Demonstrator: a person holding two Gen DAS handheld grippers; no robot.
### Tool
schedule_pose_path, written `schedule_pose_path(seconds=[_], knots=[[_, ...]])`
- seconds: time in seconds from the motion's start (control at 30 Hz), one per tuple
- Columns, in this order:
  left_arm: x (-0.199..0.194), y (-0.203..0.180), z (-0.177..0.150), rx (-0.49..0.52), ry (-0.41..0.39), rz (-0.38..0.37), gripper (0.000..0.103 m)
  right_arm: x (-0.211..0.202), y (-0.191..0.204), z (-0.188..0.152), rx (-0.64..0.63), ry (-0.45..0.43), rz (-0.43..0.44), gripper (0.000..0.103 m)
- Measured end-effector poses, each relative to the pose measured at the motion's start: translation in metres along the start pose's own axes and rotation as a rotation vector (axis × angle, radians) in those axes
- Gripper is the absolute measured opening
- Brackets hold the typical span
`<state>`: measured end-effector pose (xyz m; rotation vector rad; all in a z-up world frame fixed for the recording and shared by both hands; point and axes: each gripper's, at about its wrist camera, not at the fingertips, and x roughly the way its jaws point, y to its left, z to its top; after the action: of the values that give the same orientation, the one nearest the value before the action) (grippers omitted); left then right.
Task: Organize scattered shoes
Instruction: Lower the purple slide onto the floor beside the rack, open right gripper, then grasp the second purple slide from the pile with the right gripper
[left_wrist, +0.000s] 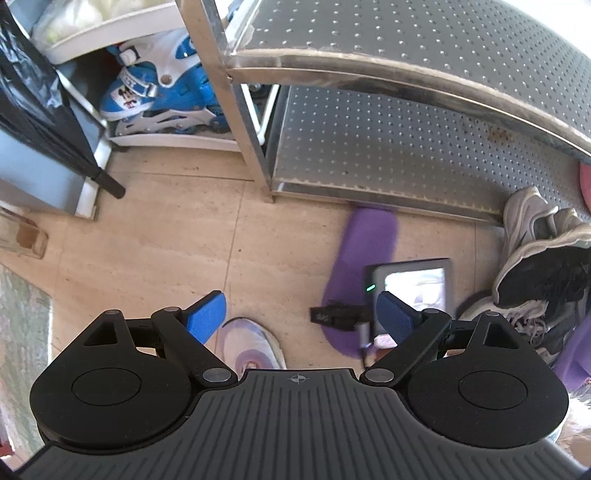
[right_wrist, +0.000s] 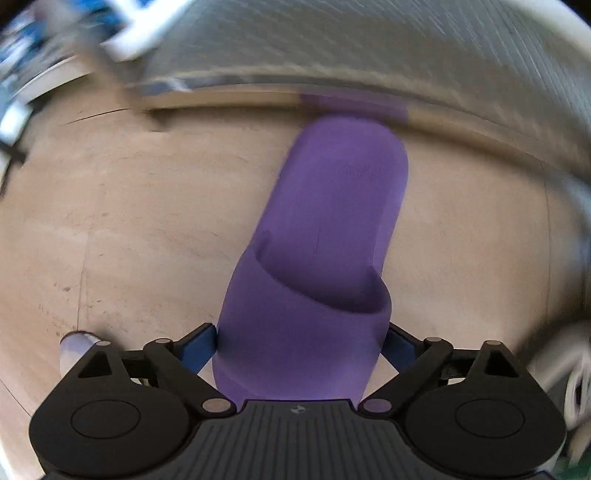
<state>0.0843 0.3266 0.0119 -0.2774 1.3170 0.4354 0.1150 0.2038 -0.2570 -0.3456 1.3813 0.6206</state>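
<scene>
Purple slipper (right_wrist: 314, 280) fills the space between the right gripper (right_wrist: 301, 345)'s wide-open jaws, lying on the floor (right_wrist: 129, 229) with its far end under the metal rack (left_wrist: 388, 147). Whether the pads touch it I cannot tell. Closing off-centre could squash the soft strap and let it slip. Left gripper (left_wrist: 299, 314) hangs open and empty. No writing is readable; motion blur hides detail.

The left gripper (left_wrist: 301, 314) hangs wide open and empty above the tiled floor (left_wrist: 147, 258), near a purple slipper (left_wrist: 364, 240) lying before the perforated metal shelf (left_wrist: 388, 147).
</scene>
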Motion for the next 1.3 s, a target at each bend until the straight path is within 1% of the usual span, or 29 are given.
schedule_pose_path(seconds=[0.07,0.17,0.27,0.3,0.33,0.37,0.43,0.5,0.57,0.63,0.7,0.77,0.83,0.9,0.93,0.97,1.03,1.07,1.13,1.2,1.23,1.27,1.3], knots=[[0.001,-0.001,0.001,0.002,0.002,0.0,0.093,0.005,0.007,0.004,0.011,0.012,0.02,0.094],[0.003,-0.006,0.001,0.014,0.008,0.015,0.093,0.008,0.008,0.008,0.05,0.018,0.008,0.096],[0.002,-0.014,0.002,0.033,0.007,0.021,0.093,0.006,0.005,0.009,0.028,0.074,0.022,0.094],[0.001,-0.016,0.001,0.039,0.003,0.021,0.093,0.0,0.002,0.009,0.016,0.084,0.028,0.094],[-0.001,-0.022,0.0,0.053,-0.004,0.021,0.093,-0.004,0.0,0.009,0.015,0.07,0.029,0.094],[-0.003,-0.027,0.0,0.069,-0.01,0.021,0.093,-0.014,-0.005,0.009,0.023,0.048,0.034,0.095],[-0.006,-0.039,-0.003,0.105,-0.02,0.02,0.093,-0.048,-0.025,-0.001,0.077,0.001,0.071,0.094],[-0.008,-0.055,-0.009,0.147,-0.024,0.018,0.093,-0.072,-0.04,-0.009,0.125,-0.029,0.095,0.094],[-0.01,-0.073,-0.016,0.197,-0.026,0.012,0.093,-0.12,-0.068,-0.028,0.202,-0.084,0.139,0.091],[-0.011,-0.087,-0.023,0.229,-0.027,0.003,0.093,-0.145,-0.082,-0.04,0.226,-0.112,0.141,0.091],[-0.017,-0.121,-0.034,0.295,-0.02,-0.057,0.093,-0.182,-0.106,-0.06,0.251,-0.151,0.104,0.089],[-0.024,-0.145,-0.042,0.336,-0.014,-0.117,0.093,-0.222,-0.136,-0.082,0.297,-0.179,0.049,0.085],[-0.032,-0.172,-0.051,0.398,-0.022,-0.162,0.093,-0.251,-0.157,-0.1,0.333,-0.193,0.011,0.081],[-0.036,-0.196,-0.06,0.465,-0.031,-0.186,0.093,-0.285,-0.178,-0.122,0.359,-0.227,-0.025,0.08],[-0.037,-0.212,-0.067,0.513,-0.031,-0.194,0.093,-0.298,-0.186,-0.132,0.364,-0.255,-0.055,0.079],[-0.037,-0.218,-0.069,0.525,-0.031,-0.197,0.093,-0.315,-0.195,-0.144,0.368,-0.291,-0.101,0.078],[-0.033,-0.237,-0.079,0.566,-0.001,-0.216,0.093,-0.321,-0.209,-0.154,0.401,-0.319,-0.155,0.078],[-0.03,-0.243,-0.081,0.573,0.015,-0.225,0.093,-0.323,-0.216,-0.159,0.423,-0.33,-0.179,0.075],[-0.029,-0.247,-0.082,0.567,0.016,-0.221,0.093,-0.321,-0.234,-0.166,0.481,-0.345,-0.224,0.071],[-0.029,-0.25,-0.083,0.563,0.011,-0.213,0.093,-0.309,-0.25,-0.165,0.551,-0.345,-0.223,0.071],[-0.028,-0.251,-0.083,0.562,0.002,-0.199,0.093,-0.307,-0.254,-0.165,0.569,-0.347,-0.218,0.076],[-0.027,-0.252,-0.081,0.56,-0.003,-0.187,0.093,-0.305,-0.258,-0.164,0.584,-0.353,-0.206,0.086],[-0.026,-0.253,-0.081,0.558,-0.003,-0.181,0.093,-0.299,-0.262,-0.161,0.602,-0.359,-0.198,0.089]])
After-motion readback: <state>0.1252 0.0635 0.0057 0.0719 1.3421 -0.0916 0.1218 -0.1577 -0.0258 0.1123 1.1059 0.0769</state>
